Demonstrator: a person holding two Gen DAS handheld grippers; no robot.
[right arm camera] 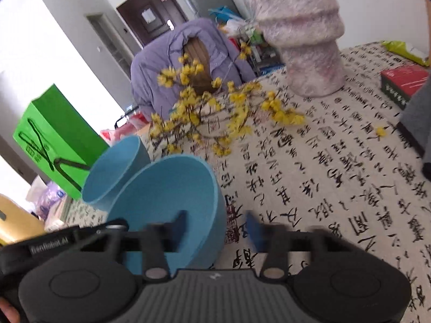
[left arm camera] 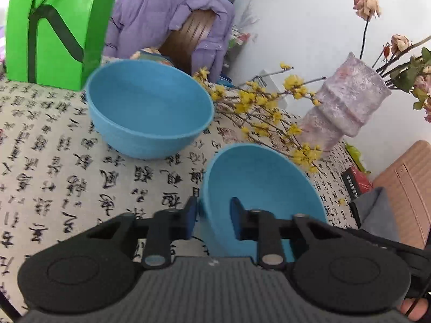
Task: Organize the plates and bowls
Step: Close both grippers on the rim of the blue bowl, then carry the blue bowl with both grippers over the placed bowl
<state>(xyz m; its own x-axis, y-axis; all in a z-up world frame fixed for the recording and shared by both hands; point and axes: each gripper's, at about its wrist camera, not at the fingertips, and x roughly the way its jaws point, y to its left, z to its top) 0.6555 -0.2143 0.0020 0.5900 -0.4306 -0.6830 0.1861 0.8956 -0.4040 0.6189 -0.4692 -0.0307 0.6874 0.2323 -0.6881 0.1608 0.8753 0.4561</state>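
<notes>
Two blue bowls are on the calligraphy tablecloth (left arm camera: 54, 167). In the left wrist view the far bowl (left arm camera: 149, 109) sits upright; the near bowl (left arm camera: 258, 188) is tilted. My left gripper (left arm camera: 214, 220) is open, its fingers straddling the near bowl's left rim, one outside, one inside. In the right wrist view the near bowl (right arm camera: 167, 199) is tilted with the far bowl (right arm camera: 115, 172) behind it. My right gripper (right arm camera: 218, 228) is open, its left finger inside the near bowl, its right finger outside the rim.
A pink vase (left arm camera: 347, 102) with dried roses stands at the right, with yellow blossom branches (left arm camera: 269, 107) lying beside it. A green bag (left arm camera: 51, 29) stands at the far left. A red box (right arm camera: 404, 83) and a grey cloth (left arm camera: 377, 210) lie at the right edge.
</notes>
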